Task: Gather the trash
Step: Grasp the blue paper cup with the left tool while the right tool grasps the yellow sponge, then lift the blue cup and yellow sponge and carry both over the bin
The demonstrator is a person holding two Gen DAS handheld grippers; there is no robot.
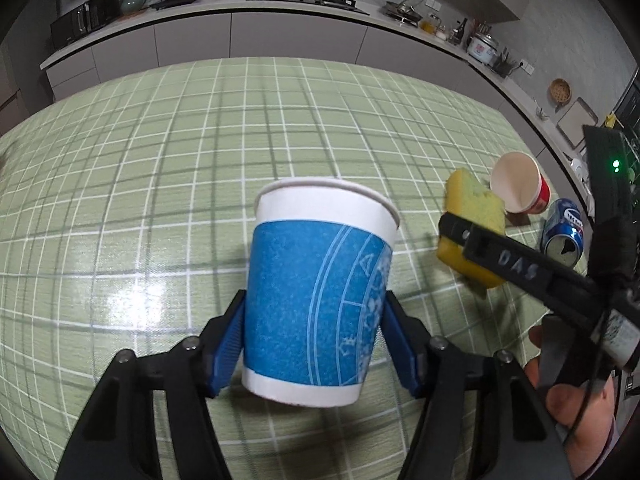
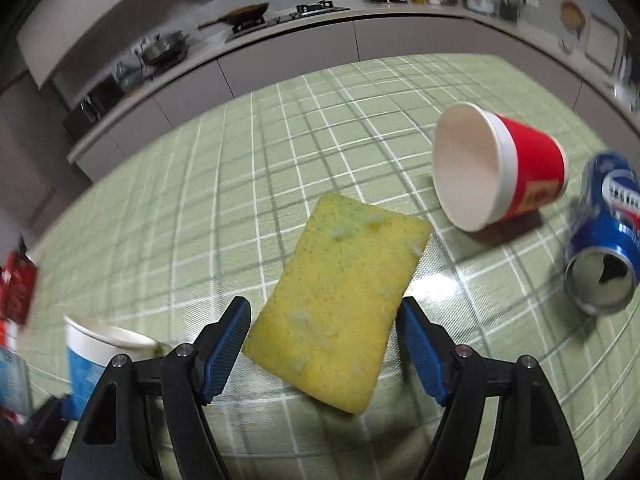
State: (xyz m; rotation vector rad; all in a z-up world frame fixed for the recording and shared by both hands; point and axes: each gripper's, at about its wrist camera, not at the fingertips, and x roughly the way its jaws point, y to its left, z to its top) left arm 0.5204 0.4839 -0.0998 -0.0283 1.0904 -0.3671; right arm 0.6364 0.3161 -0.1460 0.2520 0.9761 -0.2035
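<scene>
Gripping: left gripper (image 1: 314, 330) clamped on blue-and-white paper cup (image 1: 320, 300); right gripper (image 2: 324, 350) clamped on yellow rectangular sponge (image 2: 340, 300), above green checked tablecloth (image 1: 160, 160).

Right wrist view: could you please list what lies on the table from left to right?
Blue paper cup → yellow sponge → red paper cup lying on its side → blue soda can.

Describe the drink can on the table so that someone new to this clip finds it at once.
Start from the green checked tablecloth. Near its right side a red paper cup lies tipped over; right beside that lies the can, also on its side. It is the only metal item there: blue, dented, its opened top facing the camera.
</scene>
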